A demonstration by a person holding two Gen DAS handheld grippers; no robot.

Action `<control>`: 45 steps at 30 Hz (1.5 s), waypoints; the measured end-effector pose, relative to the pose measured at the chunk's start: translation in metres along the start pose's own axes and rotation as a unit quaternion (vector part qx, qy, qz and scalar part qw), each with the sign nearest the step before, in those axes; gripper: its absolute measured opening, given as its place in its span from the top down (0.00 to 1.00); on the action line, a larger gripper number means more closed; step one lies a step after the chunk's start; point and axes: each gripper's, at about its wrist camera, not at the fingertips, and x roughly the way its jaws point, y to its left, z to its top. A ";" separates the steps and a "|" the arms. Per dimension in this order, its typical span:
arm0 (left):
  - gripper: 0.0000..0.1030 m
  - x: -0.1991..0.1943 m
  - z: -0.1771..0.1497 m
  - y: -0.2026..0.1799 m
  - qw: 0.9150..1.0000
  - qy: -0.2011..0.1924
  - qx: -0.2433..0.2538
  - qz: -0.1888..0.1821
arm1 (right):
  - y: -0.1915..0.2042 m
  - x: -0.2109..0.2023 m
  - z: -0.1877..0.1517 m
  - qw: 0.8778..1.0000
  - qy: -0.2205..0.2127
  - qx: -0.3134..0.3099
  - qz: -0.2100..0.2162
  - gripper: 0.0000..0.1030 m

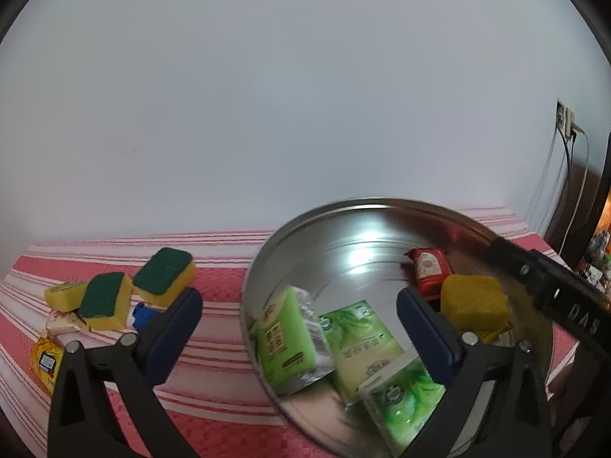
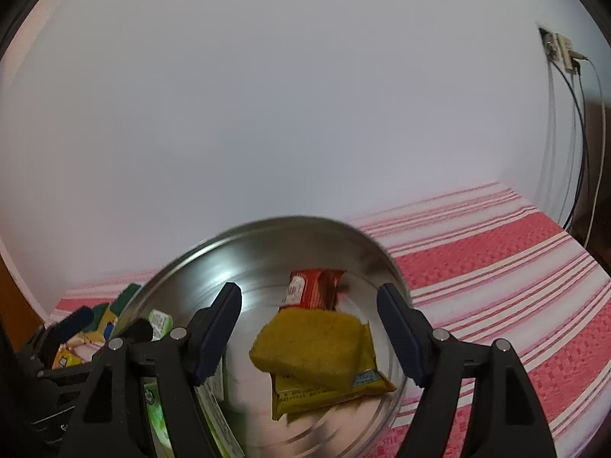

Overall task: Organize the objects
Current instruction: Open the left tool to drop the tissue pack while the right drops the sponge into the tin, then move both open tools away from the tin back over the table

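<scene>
Step in hand: judged to be loading loose items into the metal bowl (image 1: 343, 229); both tools sit over it with nothing gripped.
Left gripper (image 1: 298, 305): fingers (image 1: 179, 324) spread wide, empty; the green tissue packs lie between and below them, untouched.
Right gripper (image 2: 309, 305): fingers (image 2: 217, 328) apart, empty; the yellow sponge (image 2: 309, 339) lies below the gap, not pressed.
Doing it well: each gripper should clear the rim before swinging to the pile at lower left of the left view; the two should keep apart, since they crowd the same bowl; a sponge is best taken across its short sides.
Count, in bowl: three tissue packs (image 1: 282, 339); one sponge; one red packet (image 1: 429, 267); one yellow packet (image 2: 328, 389) under the sponge.
Count, on desk: three sponges (image 1: 164, 276) with green tops, a yellow packet (image 1: 46, 362), one pale wrapper, one blue item part hidden.
Desk (image 1: 221, 343): red-and-white striped cloth.
</scene>
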 end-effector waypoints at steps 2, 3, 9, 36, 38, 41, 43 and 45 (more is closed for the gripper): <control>0.00 -0.005 -0.002 0.006 1.000 -0.008 -0.004 0.005 | -0.001 -0.006 0.000 1.000 -0.018 0.001 -0.014 0.27; 0.00 -0.007 -0.002 0.009 1.000 -0.013 -0.002 0.010 | -0.001 -0.008 0.001 0.999 -0.026 -0.002 -0.021 0.27; 0.00 -0.014 -0.008 0.032 0.998 -0.034 0.007 0.055 | 0.007 -0.020 -0.005 0.996 -0.069 -0.024 -0.044 0.27; 0.00 -0.030 -0.029 0.096 0.997 -0.042 -0.014 0.066 | 0.041 -0.065 -0.026 0.977 -0.152 -0.028 -0.144 0.27; 0.00 -0.031 -0.031 0.100 0.997 -0.038 -0.016 0.060 | 0.042 -0.067 -0.027 0.978 -0.149 -0.020 -0.146 0.27; 0.00 -0.033 -0.033 0.107 0.998 -0.035 -0.020 0.056 | 0.042 -0.066 -0.029 0.979 -0.141 -0.003 -0.144 0.27; 0.00 -0.034 -0.034 0.113 0.998 -0.032 -0.022 0.057 | 0.046 -0.065 -0.032 0.980 -0.134 0.000 -0.144 0.27; 0.00 -0.034 -0.035 0.121 0.998 -0.027 -0.026 0.057 | 0.057 -0.066 -0.037 0.981 -0.132 -0.002 -0.141 0.27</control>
